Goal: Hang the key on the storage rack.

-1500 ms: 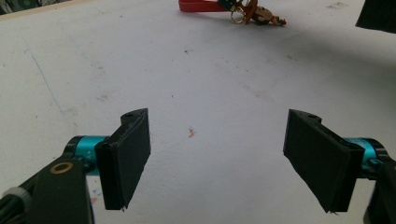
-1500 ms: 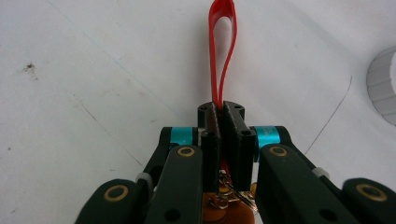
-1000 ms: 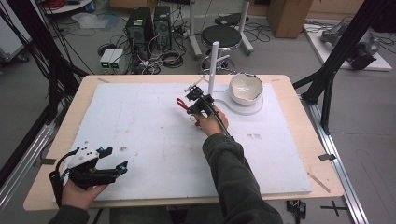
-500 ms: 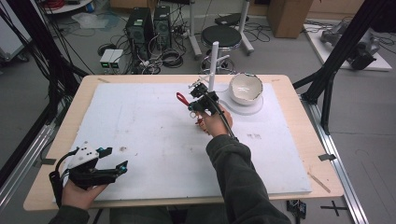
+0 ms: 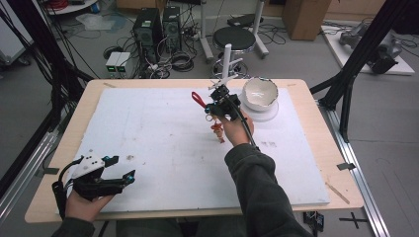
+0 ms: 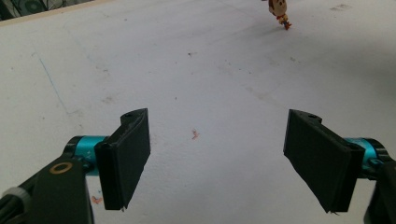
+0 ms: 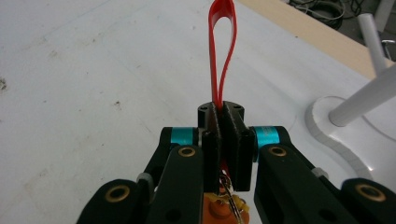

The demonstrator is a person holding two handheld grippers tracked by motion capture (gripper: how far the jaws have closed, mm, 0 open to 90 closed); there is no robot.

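Note:
My right gripper (image 5: pixel 208 102) is shut on the red strap loop (image 5: pixel 198 99) of a keychain and held above the white mat (image 5: pixel 148 133), just left of the bowl. In the right gripper view the red loop (image 7: pixel 222 51) sticks out past the closed jaws of the right gripper (image 7: pixel 223 112), and an orange charm with a metal ring (image 7: pixel 224 205) hangs beneath them. The small figure charm (image 5: pixel 217 131) dangles below the hand. My left gripper (image 5: pixel 121 170) rests open at the mat's near left corner. The left gripper (image 6: pixel 217 154) has nothing between its pads, and the charm (image 6: pixel 279 8) shows far off.
A white bowl (image 5: pixel 260 93) sits on a round white base (image 5: pixel 269 116) at the far right of the mat, with an upright white post (image 5: pixel 227 61) beside it. The post (image 7: pixel 369 100) stands close on the right in the right gripper view. The wooden table edge (image 5: pixel 316 98) borders the mat.
My right hand has risen and drifted toward the post and bowl, carrying the keychain, so the charm now hangs free. The left gripper has stayed put.

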